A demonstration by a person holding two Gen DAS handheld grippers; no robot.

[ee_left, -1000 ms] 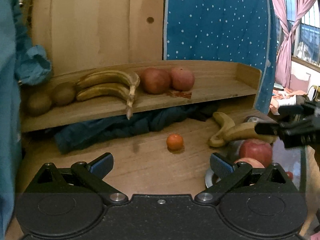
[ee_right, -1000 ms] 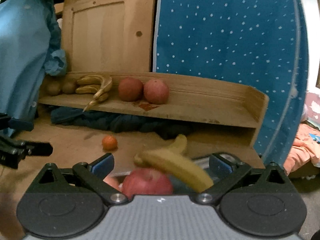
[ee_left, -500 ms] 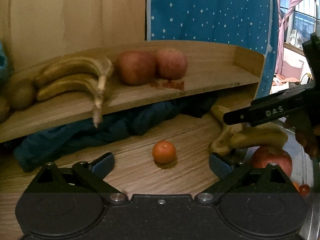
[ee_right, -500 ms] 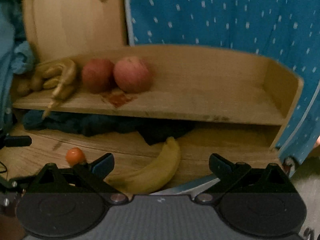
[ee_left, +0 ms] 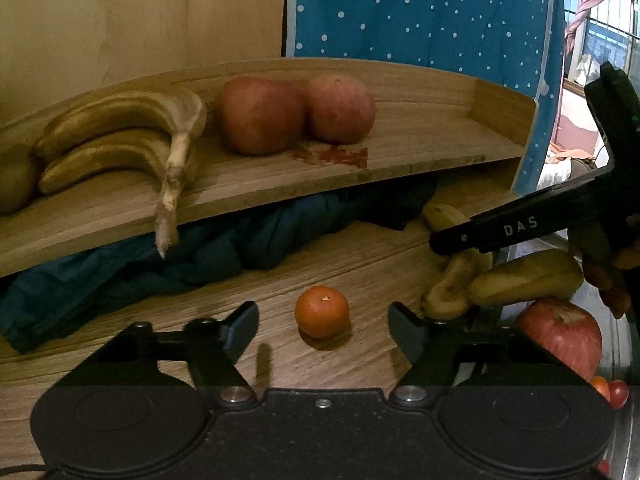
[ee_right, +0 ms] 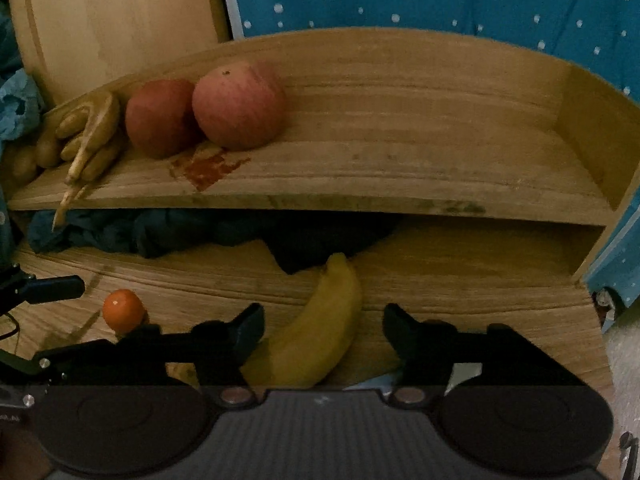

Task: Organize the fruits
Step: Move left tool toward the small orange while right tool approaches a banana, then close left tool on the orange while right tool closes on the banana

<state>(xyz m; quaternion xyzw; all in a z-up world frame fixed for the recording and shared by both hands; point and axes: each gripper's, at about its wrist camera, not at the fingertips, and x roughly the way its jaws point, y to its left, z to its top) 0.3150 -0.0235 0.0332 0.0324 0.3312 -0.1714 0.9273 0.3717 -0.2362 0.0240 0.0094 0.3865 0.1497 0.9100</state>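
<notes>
A small orange (ee_left: 322, 311) lies on the wooden table, between the open fingers of my left gripper (ee_left: 323, 330); it also shows in the right wrist view (ee_right: 123, 311). A yellow banana (ee_right: 316, 336) lies between the open fingers of my right gripper (ee_right: 323, 330), not clamped. In the left wrist view the right gripper's finger (ee_left: 500, 230) hangs over the bananas (ee_left: 520, 280) beside a red apple (ee_left: 564, 334). On the raised shelf (ee_left: 420, 148) sit two apples (ee_left: 260, 114) (ee_left: 340, 108) and a bunch of brown bananas (ee_left: 120, 136).
A dark blue cloth (ee_left: 160, 256) is stuffed under the shelf. A metal plate rim (ee_left: 624, 352) with small red fruit (ee_left: 612, 394) sits at the right. A kiwi (ee_left: 14, 182) lies at the shelf's left end. A blue dotted fabric (ee_left: 420, 12) hangs behind.
Both grippers have moved forward toward the shelf. The orange now lies between my left fingers and the banana between my right fingers.
</notes>
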